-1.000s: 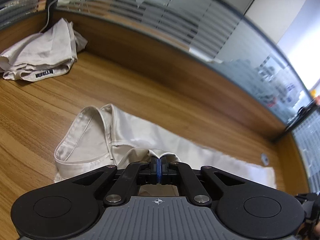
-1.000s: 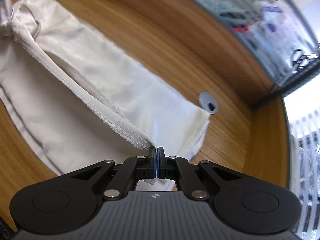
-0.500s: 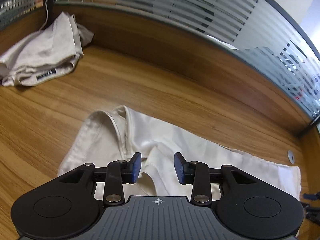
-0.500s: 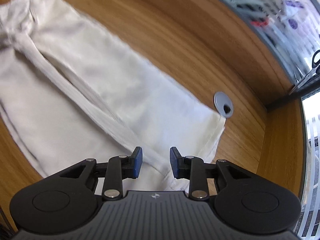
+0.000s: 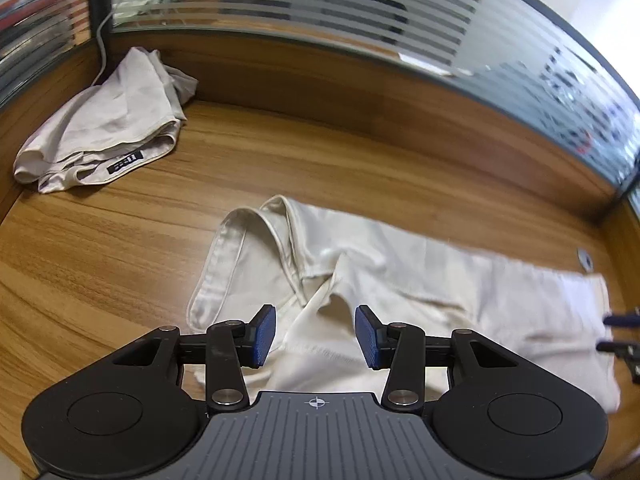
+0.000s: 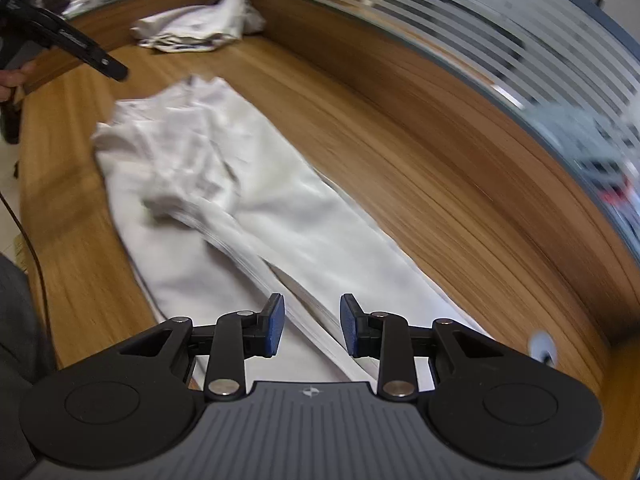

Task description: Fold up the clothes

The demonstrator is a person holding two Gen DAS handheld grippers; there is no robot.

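Cream trousers lie lengthwise on the wooden desk, waistband to the left and leg hems to the right. My left gripper hovers over the crotch area. Its jaws are opening, with rumpled cloth lying loose below the blue pads. My right gripper stands open above the folded leg edge near the hems and grips nothing. Its fingertips show at the right edge of the left wrist view. In the blurred right wrist view the trousers stretch away toward one of the left gripper's fingers.
A second cream garment lies folded in the desk's back left corner, and shows again in the right wrist view. A raised wooden rim and striped glass partition border the desk. A round cable grommet sits past the hems. A person's hand shows at the far left.
Both grippers were shut on the trousers and have let go and opened. The right gripper has pulled back and risen, so more of the garment shows. The cloth has settled on the desk.
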